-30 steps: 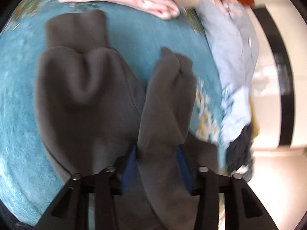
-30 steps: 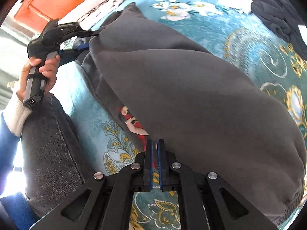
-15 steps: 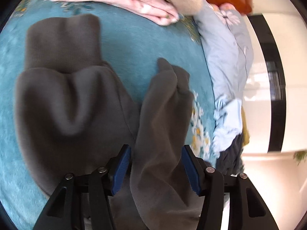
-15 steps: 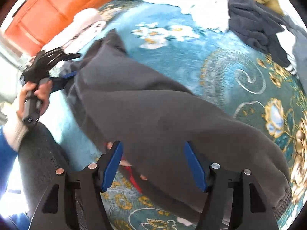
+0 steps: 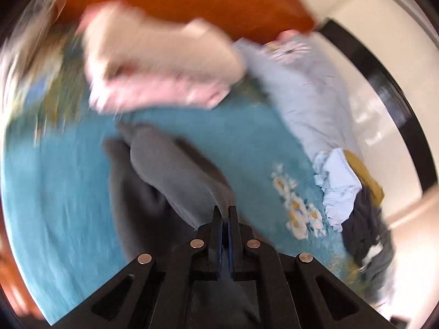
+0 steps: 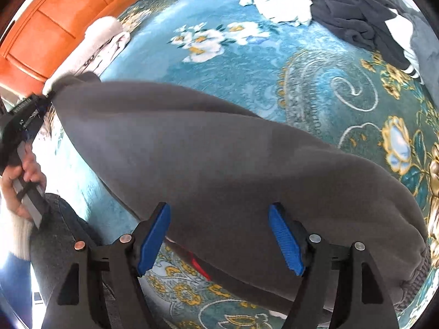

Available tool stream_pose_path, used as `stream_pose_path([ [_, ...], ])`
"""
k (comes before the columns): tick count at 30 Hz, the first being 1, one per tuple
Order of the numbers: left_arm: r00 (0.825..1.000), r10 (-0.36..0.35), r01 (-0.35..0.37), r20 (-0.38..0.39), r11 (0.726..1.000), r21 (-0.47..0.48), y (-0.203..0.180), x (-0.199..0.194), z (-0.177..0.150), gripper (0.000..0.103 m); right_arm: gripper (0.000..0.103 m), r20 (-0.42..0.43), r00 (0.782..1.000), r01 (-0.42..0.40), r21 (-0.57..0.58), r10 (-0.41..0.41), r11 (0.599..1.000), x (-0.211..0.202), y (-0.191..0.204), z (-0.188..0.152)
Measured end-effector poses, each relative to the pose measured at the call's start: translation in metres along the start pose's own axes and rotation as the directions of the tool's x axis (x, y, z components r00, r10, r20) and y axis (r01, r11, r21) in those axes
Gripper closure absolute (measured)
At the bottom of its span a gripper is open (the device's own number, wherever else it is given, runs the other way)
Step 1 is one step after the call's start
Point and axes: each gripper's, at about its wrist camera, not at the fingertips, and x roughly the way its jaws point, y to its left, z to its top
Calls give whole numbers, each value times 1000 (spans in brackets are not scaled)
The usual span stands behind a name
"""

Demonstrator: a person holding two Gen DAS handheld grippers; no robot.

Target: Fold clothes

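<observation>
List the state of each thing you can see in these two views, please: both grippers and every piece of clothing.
left gripper: shut on the grey sweatshirt, lifting one end
right gripper: jaws opening, pads clear of the cloth
grey sweatshirt: stretched out over the carpet, unfolded
pink garment: folded, lying on the carpet
light blue garment: crumpled, unfolded
dark garment: crumpled in a heap

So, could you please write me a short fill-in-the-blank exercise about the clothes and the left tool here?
The left tool is shut on the ___ sweatshirt.
The rug under it bears a ___ pattern.
The wooden panel behind the rug is ___.
Missing words: grey; floral; orange.
</observation>
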Motion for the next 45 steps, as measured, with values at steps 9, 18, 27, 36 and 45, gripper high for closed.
stream_pose_path([
  [9, 997, -25, 0, -74, 948, -319, 56, -2, -13, 100, 28, -11, 1000, -16, -40, 16, 999, 1, 15, 2],
  [18, 986, 95, -140, -139, 924, -357, 62, 5, -20, 100, 28, 86, 992, 70, 233, -92, 970, -66, -82, -19],
  [27, 995, -28, -14, -95, 909, -417, 69, 1, -22, 100, 28, 85, 978, 106, 583, -190, 805, -126, -196, -118],
  [36, 996, -15, -13, -84, 945, -326, 56, -5, -18, 100, 28, 196, 980, -152, 636, 32, 757, -87, -207, -136],
  [45, 998, 2, -17, -58, 965, -263, 46, -11, -18, 100, 56, 285, 958, -155, 574, -19, 804, -114, -195, -116],
])
